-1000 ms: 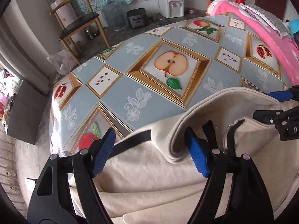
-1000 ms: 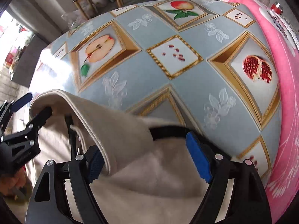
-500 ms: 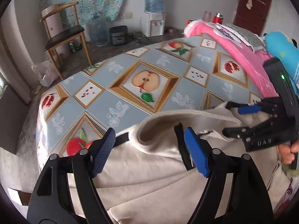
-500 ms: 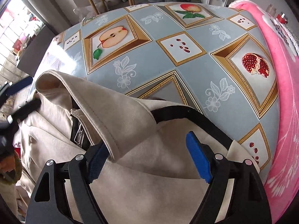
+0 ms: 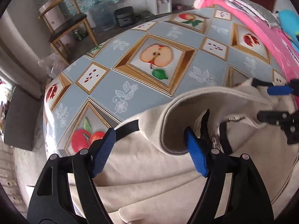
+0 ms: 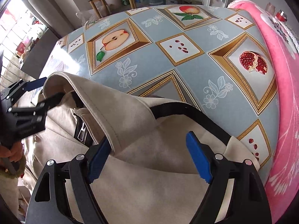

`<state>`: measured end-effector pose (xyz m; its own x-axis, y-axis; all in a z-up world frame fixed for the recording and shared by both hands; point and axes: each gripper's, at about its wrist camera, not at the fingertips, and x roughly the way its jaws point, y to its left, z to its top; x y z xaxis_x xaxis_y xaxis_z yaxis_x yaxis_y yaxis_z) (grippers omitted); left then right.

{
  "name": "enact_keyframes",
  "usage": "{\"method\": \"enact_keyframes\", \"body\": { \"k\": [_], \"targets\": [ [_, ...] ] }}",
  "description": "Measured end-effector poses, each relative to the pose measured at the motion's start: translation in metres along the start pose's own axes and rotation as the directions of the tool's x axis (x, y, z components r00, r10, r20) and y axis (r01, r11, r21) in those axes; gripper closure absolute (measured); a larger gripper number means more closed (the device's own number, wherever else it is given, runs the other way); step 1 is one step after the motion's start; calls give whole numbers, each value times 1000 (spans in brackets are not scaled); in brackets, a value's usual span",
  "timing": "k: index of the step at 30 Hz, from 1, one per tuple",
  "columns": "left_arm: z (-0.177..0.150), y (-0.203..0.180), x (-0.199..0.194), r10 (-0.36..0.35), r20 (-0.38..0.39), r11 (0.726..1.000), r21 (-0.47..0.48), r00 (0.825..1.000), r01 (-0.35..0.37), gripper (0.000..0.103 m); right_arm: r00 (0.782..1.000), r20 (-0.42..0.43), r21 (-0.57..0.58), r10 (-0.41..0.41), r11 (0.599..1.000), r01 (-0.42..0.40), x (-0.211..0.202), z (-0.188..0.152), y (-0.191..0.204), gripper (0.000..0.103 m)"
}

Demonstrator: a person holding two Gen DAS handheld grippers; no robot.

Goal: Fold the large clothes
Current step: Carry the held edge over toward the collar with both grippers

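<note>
A cream jacket (image 5: 153,169) with black trim and a metal zipper (image 5: 217,140) lies on the near part of the fruit-patterned table (image 5: 130,78). Its collar (image 5: 214,100) stands up in a loose fold. My left gripper (image 5: 149,151) hangs over the jacket, open, with the collar's edge resting against its right pad (image 5: 195,156). In the right wrist view, my right gripper (image 6: 148,158) is open above the jacket (image 6: 149,186), the collar (image 6: 97,104) beside its left pad (image 6: 98,158). Each gripper shows in the other's view: the right gripper (image 5: 272,102) and the left gripper (image 6: 52,86).
A pink blanket (image 6: 280,74) runs along the table's right side. Beyond the far edge stand a wooden chair (image 5: 65,24), a rice cooker (image 5: 124,16) and a water dispenser (image 5: 158,1). The table's left edge drops to the floor (image 5: 28,168). A hand (image 6: 7,149) holds the left gripper.
The left gripper drew back from the collar, then came close to it again. The right gripper has hardly moved. Both sets of jaws stay equally wide.
</note>
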<state>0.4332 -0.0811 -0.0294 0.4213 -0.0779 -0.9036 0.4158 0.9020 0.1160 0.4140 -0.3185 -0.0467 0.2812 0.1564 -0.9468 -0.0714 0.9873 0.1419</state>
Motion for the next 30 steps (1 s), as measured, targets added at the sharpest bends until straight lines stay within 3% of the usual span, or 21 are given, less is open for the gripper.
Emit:
{"method": "enact_keyframes", "body": {
  "k": [3, 9, 14, 16, 18, 21, 23, 24, 27, 30],
  "targets": [
    [-11, -6, 4, 11, -28, 998, 56, 1000, -9, 32, 1000, -3, -8, -12, 1000, 12, 1, -1, -2, 24],
    [-17, 3, 12, -58, -49, 998, -10, 997, 58, 32, 999, 33, -26, -20, 999, 21, -7, -4, -1, 24],
    [-25, -1, 15, -97, -37, 995, 6, 995, 97, 32, 996, 85, -76, -8, 997, 14, -20, -3, 10, 24],
    [-28, -2, 12, -109, -23, 994, 19, 994, 110, 32, 986, 160, -96, 42, 995, -27, -39, -1, 13, 24],
    [-30, -2, 10, -119, -11, 992, 30, 993, 120, 32, 962, 246, -109, 115, 990, -90, -61, 6, 14, 24],
    [-34, -2, 7, -124, 9, 991, 56, 992, 123, 32, 932, 294, -83, 210, 977, -194, -72, 28, 14, 25],
    [-36, -4, 4, -122, 24, 990, 78, 992, 120, 32, 935, 260, -38, 239, 971, -237, -57, 49, 15, 37],
    [-37, -5, 3, -120, 30, 989, 86, 992, 117, 32, 940, 223, -9, 258, 965, -263, -44, 58, 16, 48],
    [-43, -5, -2, -127, 48, 988, 94, 991, 122, 32, 937, 70, 74, 342, 935, -347, 4, 72, 24, 72],
    [-51, 1, -12, -154, 69, 985, 90, 986, 148, 32, 924, -52, 66, 378, 925, -375, 32, 57, 39, 81]
  ]
}}
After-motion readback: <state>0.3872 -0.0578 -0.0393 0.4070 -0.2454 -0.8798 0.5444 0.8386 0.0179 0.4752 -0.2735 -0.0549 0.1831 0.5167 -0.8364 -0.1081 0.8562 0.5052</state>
